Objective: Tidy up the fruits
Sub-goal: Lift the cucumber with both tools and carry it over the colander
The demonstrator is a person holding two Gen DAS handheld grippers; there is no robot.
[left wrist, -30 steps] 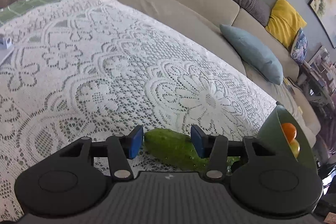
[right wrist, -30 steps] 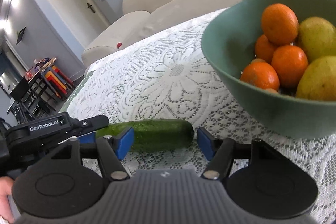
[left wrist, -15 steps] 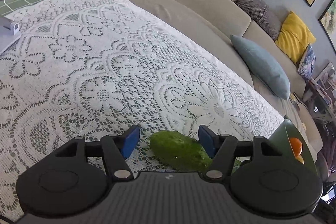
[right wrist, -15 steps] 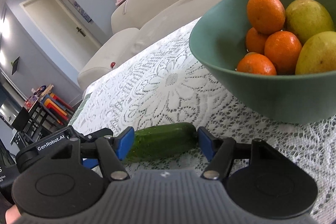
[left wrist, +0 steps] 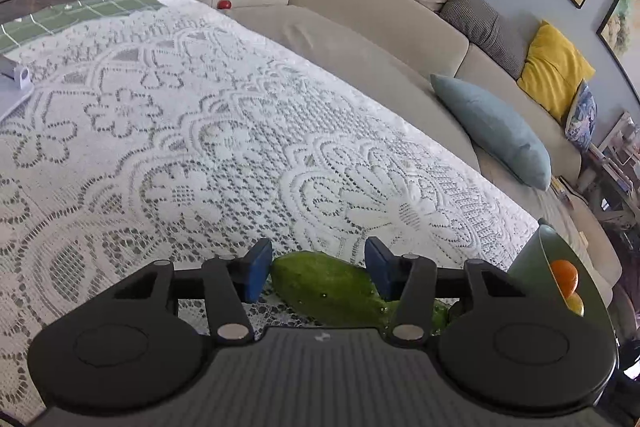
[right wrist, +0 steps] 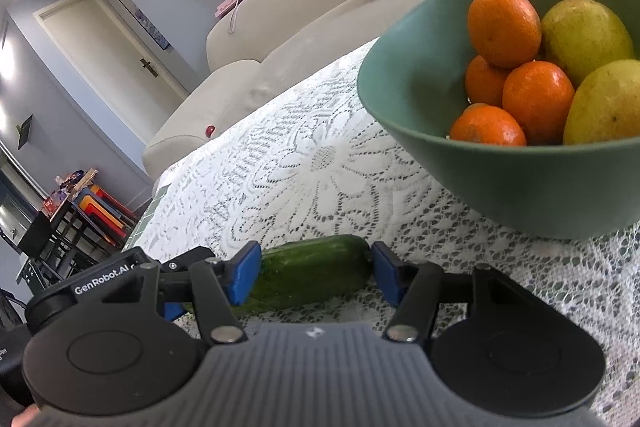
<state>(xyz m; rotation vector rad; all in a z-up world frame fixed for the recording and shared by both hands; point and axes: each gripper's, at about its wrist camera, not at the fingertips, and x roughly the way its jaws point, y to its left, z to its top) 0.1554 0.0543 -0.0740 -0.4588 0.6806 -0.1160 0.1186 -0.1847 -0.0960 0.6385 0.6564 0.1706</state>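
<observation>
The cucumber (right wrist: 312,273) lies on the lace cloth (right wrist: 320,163) just beside the fruit bowl (right wrist: 500,183). Both grippers, left (left wrist: 318,267) and right (right wrist: 316,273), have just narrowed and pinch it.

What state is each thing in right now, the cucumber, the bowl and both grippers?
cucumber: lying flat on the lace cloth, between both grippers' pads.
green bowl: upright, holding oranges and yellow-green fruits.
left gripper: jaws just closing around one end.
right gripper: jaws just closing around the other end.
</observation>
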